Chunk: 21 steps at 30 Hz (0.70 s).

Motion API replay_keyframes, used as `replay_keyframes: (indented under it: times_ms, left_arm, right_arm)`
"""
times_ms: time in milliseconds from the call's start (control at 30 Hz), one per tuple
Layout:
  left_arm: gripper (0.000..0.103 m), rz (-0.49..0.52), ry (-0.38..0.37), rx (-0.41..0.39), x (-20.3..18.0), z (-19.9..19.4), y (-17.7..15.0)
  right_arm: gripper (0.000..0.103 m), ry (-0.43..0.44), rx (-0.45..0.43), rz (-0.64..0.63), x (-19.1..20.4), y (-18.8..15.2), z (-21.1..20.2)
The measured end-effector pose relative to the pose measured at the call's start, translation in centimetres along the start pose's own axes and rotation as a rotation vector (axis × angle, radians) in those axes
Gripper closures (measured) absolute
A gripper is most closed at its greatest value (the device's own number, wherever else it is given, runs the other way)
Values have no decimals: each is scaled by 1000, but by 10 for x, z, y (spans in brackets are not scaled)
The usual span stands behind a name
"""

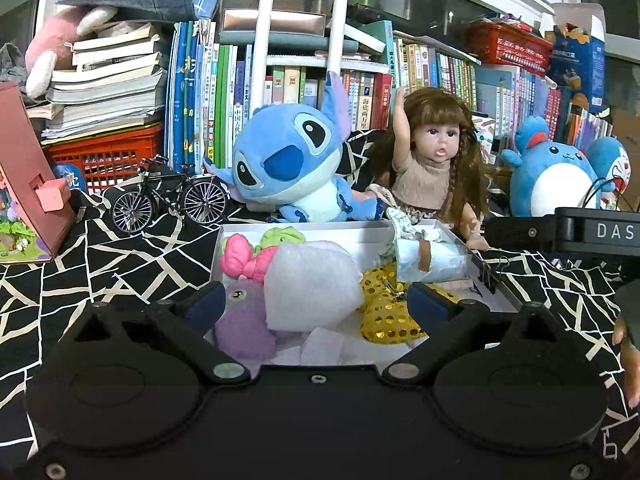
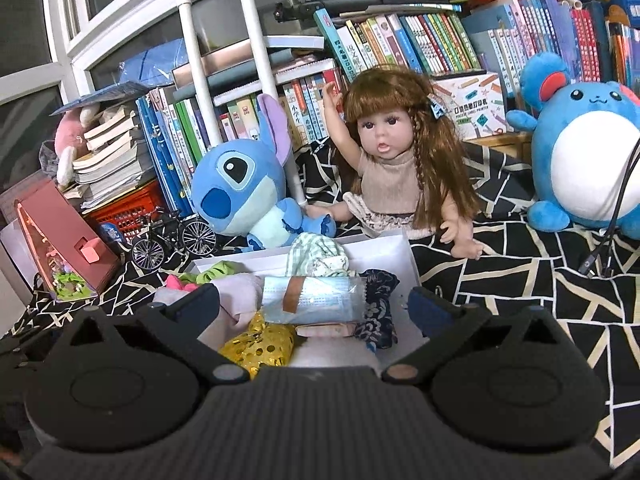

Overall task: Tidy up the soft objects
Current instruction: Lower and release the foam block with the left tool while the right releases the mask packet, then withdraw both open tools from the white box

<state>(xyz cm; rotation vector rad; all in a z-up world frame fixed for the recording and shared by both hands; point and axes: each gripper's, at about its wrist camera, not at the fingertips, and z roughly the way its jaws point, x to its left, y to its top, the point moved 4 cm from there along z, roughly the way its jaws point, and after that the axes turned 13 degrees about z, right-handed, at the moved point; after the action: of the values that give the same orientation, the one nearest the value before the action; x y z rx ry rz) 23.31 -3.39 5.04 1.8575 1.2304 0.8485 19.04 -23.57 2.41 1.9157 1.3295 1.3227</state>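
Left wrist view: left gripper (image 1: 316,306) spread wide over the white box (image 1: 304,234), gripping nothing.
Inside the box lie a purple plush (image 1: 244,320), a white foam piece (image 1: 312,284), pink plush (image 1: 244,258), gold sequin fabric (image 1: 386,308) and a wrapped mask pack (image 1: 430,260); the fingers stand apart from them.

Right wrist view: right gripper (image 2: 316,308) also fully spread and empty, above the same box (image 2: 394,250).
The mask pack (image 2: 316,300) and gold sequin fabric (image 2: 260,344) lie between the fingers, untouched; a blue plush (image 2: 240,192) and a doll (image 2: 388,168) sit just behind the box.
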Motion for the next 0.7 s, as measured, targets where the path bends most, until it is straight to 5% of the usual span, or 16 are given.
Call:
replay_keyframes:
  times_ms: [700]
  left_arm:
    - [6, -39, -7, -17, 3, -40, -19]
  right_arm:
    - [0, 19, -109, -100, 11, -22, -43]
